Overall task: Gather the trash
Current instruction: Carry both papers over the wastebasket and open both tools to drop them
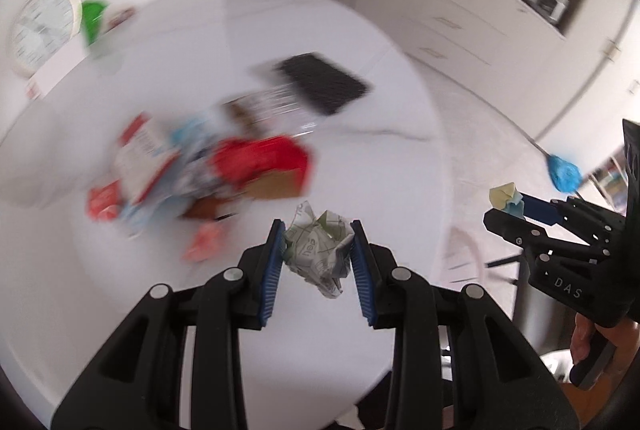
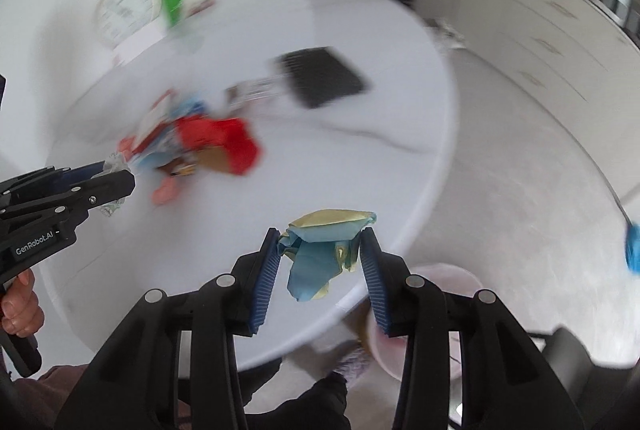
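Trash is lying in a blurred heap [image 1: 200, 174] on the round white table [image 1: 360, 42], and two pieces of it are already in my claws. I am holding a crumpled ball of printed paper [image 1: 318, 250] with the left gripper [image 1: 317, 230]; its blue ribbed pads [image 1: 270, 270] are pressing on the ball from both sides, so this claw is closed on it, above the near part of the table. With the right gripper [image 2: 320, 242] I am gripping a crumpled wad of blue and pale yellow paper [image 2: 320, 250], which is hanging between the pads over the table's near edge. In the left wrist view the same right gripper [image 1: 506, 210] is showing at the right side, past the table's edge and over the floor, with the small yellow and blue wad [image 1: 506, 200] at its tip.

The heap is staying in the middle of the table: I am seeing a red wrapper [image 1: 260, 158], a white and red carton [image 1: 140, 158] and a pink scrap [image 1: 204, 246] just beside it, but the blur is hiding the details. Behind the heap a black flat object [image 1: 324, 84] is lying on the tabletop. At the far left, a white clock [image 1: 42, 26] and something green [image 1: 94, 18] are standing near the table's edge. A blue thing on a thin stick [image 1: 564, 174] is lying on the pale floor [image 1: 480, 118] to the right. A pinkish bin [image 2: 400, 342] is partly showing under the table's edge in the right wrist view. A hand [image 2: 20, 306] is holding the left gripper's handle there.
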{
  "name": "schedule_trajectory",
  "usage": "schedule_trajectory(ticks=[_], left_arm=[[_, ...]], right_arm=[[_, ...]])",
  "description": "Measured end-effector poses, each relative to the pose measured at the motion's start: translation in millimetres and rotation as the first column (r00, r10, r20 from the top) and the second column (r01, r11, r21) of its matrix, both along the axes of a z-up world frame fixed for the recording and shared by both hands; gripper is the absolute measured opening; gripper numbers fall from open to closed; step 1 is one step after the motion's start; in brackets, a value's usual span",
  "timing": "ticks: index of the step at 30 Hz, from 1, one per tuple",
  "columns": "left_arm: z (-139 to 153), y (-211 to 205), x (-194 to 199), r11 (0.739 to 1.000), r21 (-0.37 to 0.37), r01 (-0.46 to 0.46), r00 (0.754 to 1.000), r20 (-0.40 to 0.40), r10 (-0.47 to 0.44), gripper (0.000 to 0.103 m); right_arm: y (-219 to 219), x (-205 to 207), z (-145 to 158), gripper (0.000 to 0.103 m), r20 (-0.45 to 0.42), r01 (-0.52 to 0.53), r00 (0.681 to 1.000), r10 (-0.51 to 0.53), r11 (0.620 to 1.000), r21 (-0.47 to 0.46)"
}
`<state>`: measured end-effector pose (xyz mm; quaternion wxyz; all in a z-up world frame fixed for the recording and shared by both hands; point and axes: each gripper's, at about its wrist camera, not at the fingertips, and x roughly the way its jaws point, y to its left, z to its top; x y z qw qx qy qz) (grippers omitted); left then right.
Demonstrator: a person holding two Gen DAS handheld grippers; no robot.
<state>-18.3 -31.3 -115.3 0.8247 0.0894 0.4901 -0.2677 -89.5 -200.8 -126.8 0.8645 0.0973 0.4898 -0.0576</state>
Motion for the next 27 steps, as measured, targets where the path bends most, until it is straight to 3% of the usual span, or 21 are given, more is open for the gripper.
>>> schedule_trajectory(ticks=[7,15,18,23,25,27], left_arm=[[-1,-98,-38,0.980,-0.036,0.196,0.980,-0.022,-0.197,0.032],[-33,-199,-79,0.918,-0.091,0.386,0.906,-0.150,-0.396,0.037],[-41,-223,-89,0.905,-0.087,0.416,0.890,-0.164,-0.425,0.047],[-38,-245,-107,0.890,-0.071,0.450,0.880,-0.137,-0.455,0.085],[-35,-247,-111,0.890,-0.057,0.452,0.881,-0.127,-0.456,0.094],[-31,-247,-113,0.894,-0.038,0.447,0.887,-0.107,-0.448,0.095]], right_arm=[[-69,-66,2,0.042,0.032,0.179,0.983,-0.179,0.984,-0.004],[-129,-117,-9,0.043,0.028,0.315,0.949,-0.315,0.949,-0.011],[-143,-128,-15,0.043,0.020,0.330,0.944,-0.330,0.944,-0.015],[-162,-140,-21,0.043,0.013,0.338,0.941,-0.338,0.941,-0.013],[-168,-141,-24,0.043,0.011,0.343,0.939,-0.343,0.939,-0.009],[-173,-144,-26,0.044,0.005,0.347,0.938,-0.347,0.938,-0.007]])
